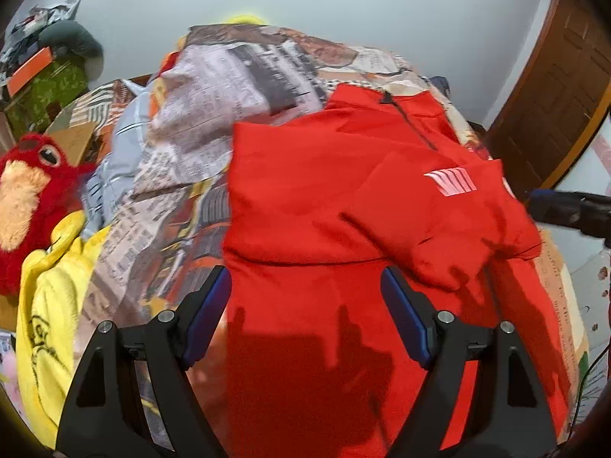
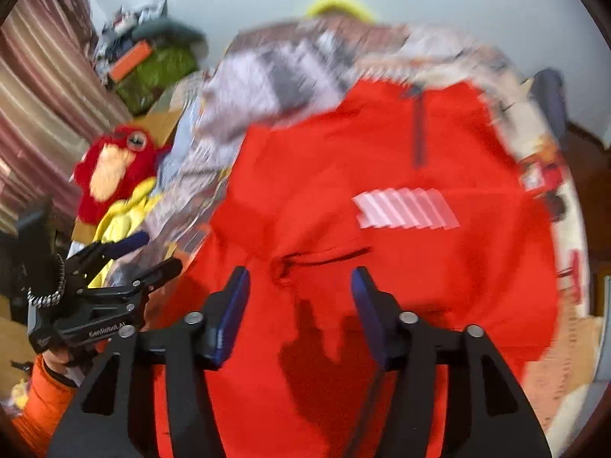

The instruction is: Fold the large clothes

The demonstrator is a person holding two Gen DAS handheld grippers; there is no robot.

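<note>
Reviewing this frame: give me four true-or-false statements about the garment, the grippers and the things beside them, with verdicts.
1. The red jacket lies on a newspaper-print cover. True.
2. The left gripper is clamped on the jacket. False: its jaws stand open above it.
3. A red plush toy sits left of the jacket. True.
4. The right gripper holds a sleeve. False: its jaws are open with nothing between the pads.

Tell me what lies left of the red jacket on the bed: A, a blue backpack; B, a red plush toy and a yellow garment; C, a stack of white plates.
B: the red plush toy and yellow garment lie left of the red jacket.
</note>
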